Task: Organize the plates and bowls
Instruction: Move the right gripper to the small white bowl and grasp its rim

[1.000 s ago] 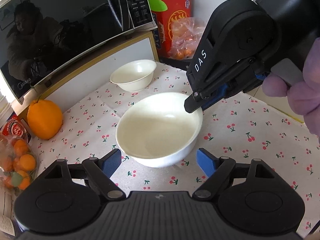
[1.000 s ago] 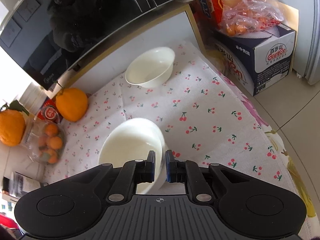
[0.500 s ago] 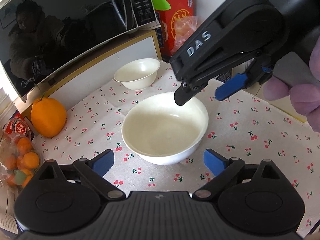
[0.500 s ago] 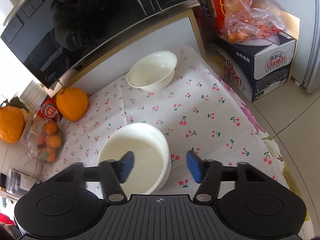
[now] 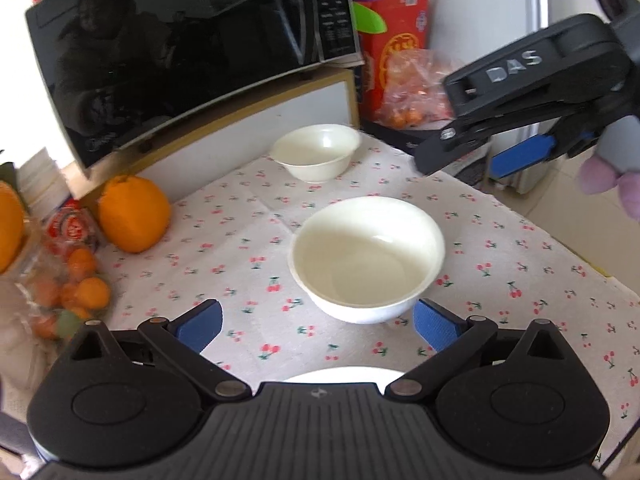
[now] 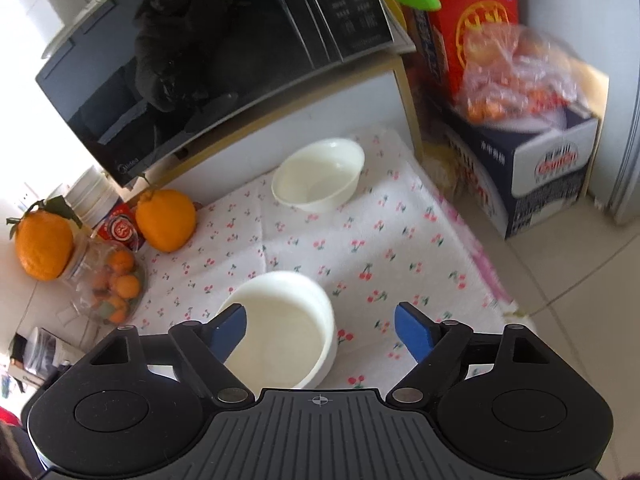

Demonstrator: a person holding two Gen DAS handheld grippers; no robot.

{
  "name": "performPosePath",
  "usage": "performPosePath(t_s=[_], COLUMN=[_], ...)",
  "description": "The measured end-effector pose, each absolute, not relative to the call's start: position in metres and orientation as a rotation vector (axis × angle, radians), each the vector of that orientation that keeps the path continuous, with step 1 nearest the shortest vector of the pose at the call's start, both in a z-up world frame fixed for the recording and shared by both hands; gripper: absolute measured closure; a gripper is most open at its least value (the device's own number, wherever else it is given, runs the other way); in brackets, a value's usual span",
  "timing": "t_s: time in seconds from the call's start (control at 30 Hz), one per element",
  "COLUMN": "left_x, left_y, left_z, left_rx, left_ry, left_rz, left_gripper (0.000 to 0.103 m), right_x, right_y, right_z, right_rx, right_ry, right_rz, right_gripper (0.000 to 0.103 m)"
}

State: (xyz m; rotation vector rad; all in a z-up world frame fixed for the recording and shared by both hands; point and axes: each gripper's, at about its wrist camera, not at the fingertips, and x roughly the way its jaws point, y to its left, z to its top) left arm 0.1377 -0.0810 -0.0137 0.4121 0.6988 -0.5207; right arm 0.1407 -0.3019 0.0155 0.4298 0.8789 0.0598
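A large white bowl (image 5: 366, 258) stands upright in the middle of the cherry-print cloth (image 5: 248, 240); it also shows in the right wrist view (image 6: 284, 320). A smaller white bowl (image 5: 316, 152) stands farther back near the microwave stand, also seen in the right wrist view (image 6: 318, 176). My left gripper (image 5: 316, 322) is open and empty just in front of the large bowl. My right gripper (image 6: 320, 326) is open and empty above the large bowl's right side; it appears raised at the upper right of the left wrist view (image 5: 500, 160). A white rim (image 5: 344, 374) peeks out under the left gripper.
A black microwave (image 5: 180, 48) sits on a white stand at the back. Large oranges (image 5: 134, 214) and a bag of small oranges (image 5: 68, 292) lie at the left. A red box (image 6: 472, 20), bagged fruit (image 6: 516, 76) and a carton (image 6: 540, 168) stand at the right, beyond the table edge.
My right gripper let go of the large bowl's rim, opened wide and lifted up and away to the right. The left gripper drew back a little; the bowl stayed on the cloth.
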Motion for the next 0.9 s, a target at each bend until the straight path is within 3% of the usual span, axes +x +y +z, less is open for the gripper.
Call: performPosePath(t_s=[0.9], left_x=[0.205], left_y=[-0.085], left_z=[0.037], left_rx=[0.255], left_ry=[0.725], left_rz=[-0.340], left_gripper=[0.000], right_x=[0.200], right_y=[-0.312], right_z=[0.078], right_rx=[0.341], right_ry=[0.729], right_rz=[0.138], right_gripper=[0.007])
